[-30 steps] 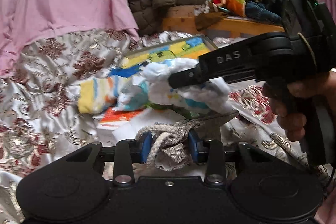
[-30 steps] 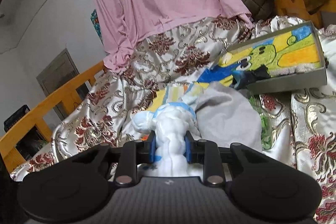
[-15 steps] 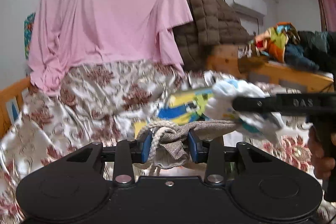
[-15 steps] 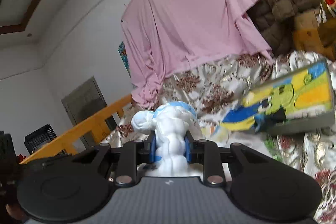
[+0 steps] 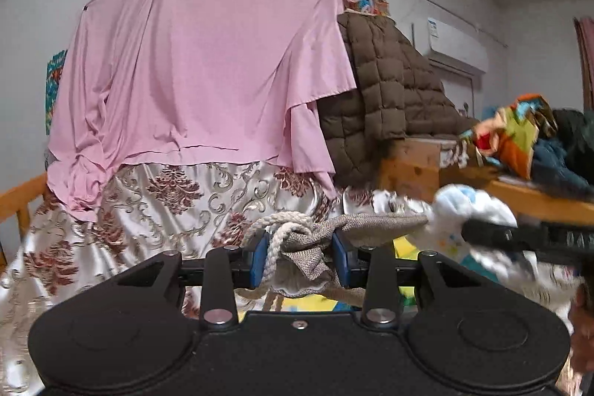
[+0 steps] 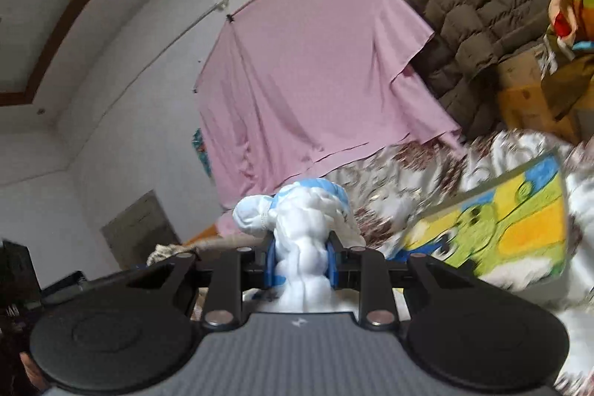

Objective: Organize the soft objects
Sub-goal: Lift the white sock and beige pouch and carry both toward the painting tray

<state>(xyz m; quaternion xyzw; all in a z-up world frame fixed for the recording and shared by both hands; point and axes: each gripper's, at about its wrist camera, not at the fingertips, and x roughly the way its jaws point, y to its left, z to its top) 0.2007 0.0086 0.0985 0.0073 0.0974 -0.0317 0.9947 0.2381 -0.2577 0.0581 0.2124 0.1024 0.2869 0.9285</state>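
One grey drawstring bag clamped in the left gripper, one white-and-blue cloth pinched in the right gripper, one pink sheet hung ahead.

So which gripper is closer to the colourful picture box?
Right. The right gripper, holding white cloth, is just beside the picture box; the left gripper sits farther off, clamping grey fabric.

Pink sheet, brown quilted jacket, white-and-maroon floral bedspread, grey-beige bag, seemingly white-and-blue cloth.
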